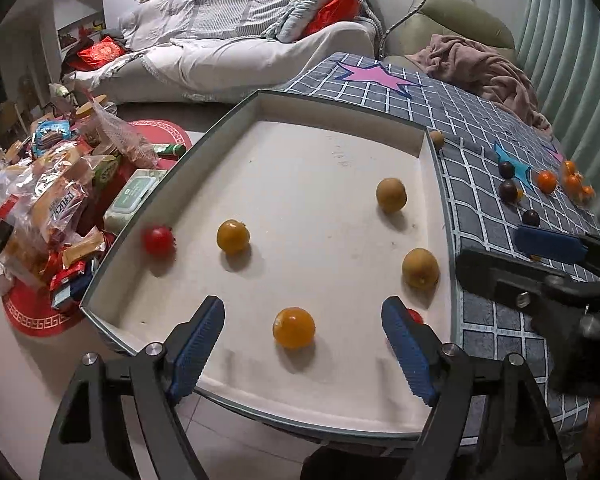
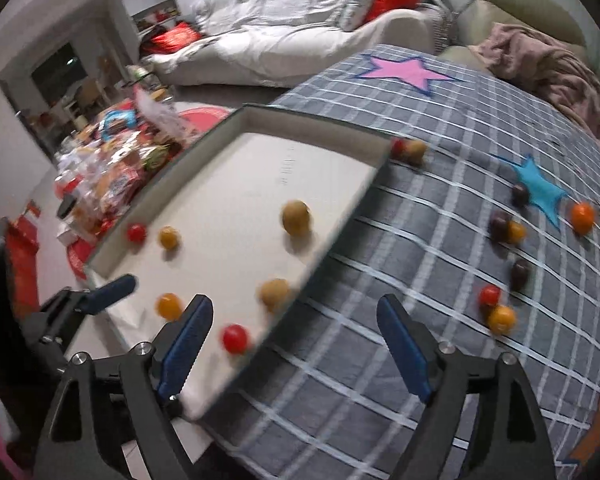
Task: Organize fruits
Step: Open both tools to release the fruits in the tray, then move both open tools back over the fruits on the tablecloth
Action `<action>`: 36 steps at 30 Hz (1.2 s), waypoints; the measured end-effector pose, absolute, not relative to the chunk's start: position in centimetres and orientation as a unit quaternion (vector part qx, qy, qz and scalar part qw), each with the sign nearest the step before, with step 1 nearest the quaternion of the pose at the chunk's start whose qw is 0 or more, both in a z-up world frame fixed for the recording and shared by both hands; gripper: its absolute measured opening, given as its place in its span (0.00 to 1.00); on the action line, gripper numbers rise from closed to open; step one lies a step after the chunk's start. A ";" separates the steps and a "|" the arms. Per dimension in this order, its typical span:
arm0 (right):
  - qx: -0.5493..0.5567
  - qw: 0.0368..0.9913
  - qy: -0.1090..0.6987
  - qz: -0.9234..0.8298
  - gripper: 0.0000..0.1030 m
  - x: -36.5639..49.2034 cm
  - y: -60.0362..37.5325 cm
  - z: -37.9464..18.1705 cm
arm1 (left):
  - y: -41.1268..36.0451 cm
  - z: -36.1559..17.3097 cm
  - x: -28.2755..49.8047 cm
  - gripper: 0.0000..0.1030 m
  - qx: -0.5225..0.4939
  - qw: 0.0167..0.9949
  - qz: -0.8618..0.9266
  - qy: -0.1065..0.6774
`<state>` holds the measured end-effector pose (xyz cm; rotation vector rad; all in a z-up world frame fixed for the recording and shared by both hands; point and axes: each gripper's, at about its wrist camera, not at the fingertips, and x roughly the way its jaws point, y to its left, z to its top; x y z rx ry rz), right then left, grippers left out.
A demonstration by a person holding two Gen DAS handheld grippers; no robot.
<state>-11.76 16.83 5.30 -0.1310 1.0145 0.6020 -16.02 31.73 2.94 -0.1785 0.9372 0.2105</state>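
A white tray (image 1: 340, 102) with a dark rim holds several fruits: a red tomato (image 1: 158, 241), two orange-yellow ones (image 1: 233, 236), two brown ones (image 1: 391, 195) and a second red one (image 2: 234, 338). My left gripper (image 1: 303, 308) is open over the tray's near end, and an orange fruit (image 1: 294, 328) lies loose between its fingers, untouched. My right gripper (image 2: 295, 304) is open over the tray's right edge with nothing in it. On the checked cloth (image 2: 380, 240) lie dark plums (image 2: 520, 272), an orange (image 2: 582, 216), a tomato (image 2: 490, 294) and a yellow fruit (image 2: 502, 318).
A heap of snack bags (image 1: 52, 200) and a wipes pack (image 1: 134, 196) lie left of the tray on red mats. A sofa with bedding (image 1: 220, 40) stands behind. A pink blanket (image 1: 480, 68) lies at the cloth's far right. A brown fruit (image 2: 416, 150) rests by the tray's far corner.
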 end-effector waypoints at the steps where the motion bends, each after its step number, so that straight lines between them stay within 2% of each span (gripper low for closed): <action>1: -0.058 0.833 0.479 0.270 0.84 -11.4 15.8 5.1 | 31.6 3.0 -16.0 0.80 -0.086 0.883 0.101 0.451; 11: -0.006 0.861 0.496 0.114 0.84 -6.4 6.1 3.0 | 28.9 4.4 -15.2 0.80 -0.071 0.889 0.083 0.446; 15: 0.021 0.859 0.502 0.094 0.85 -4.2 4.5 2.5 | 27.2 5.0 -14.5 0.80 -0.060 0.892 0.071 0.443; 19: 0.001 0.857 0.505 0.101 0.85 -3.1 5.5 1.6 | 25.7 5.6 -13.9 0.80 -0.052 0.894 0.059 0.442; 24: -0.033 0.863 0.494 0.099 0.85 -3.2 6.0 0.6 | 24.0 5.8 -12.9 0.80 -0.039 0.894 0.047 0.444; 36: 0.022 0.882 0.469 0.042 0.85 -5.7 -3.0 1.6 | 20.3 5.1 -11.3 0.80 -0.017 0.890 0.021 0.456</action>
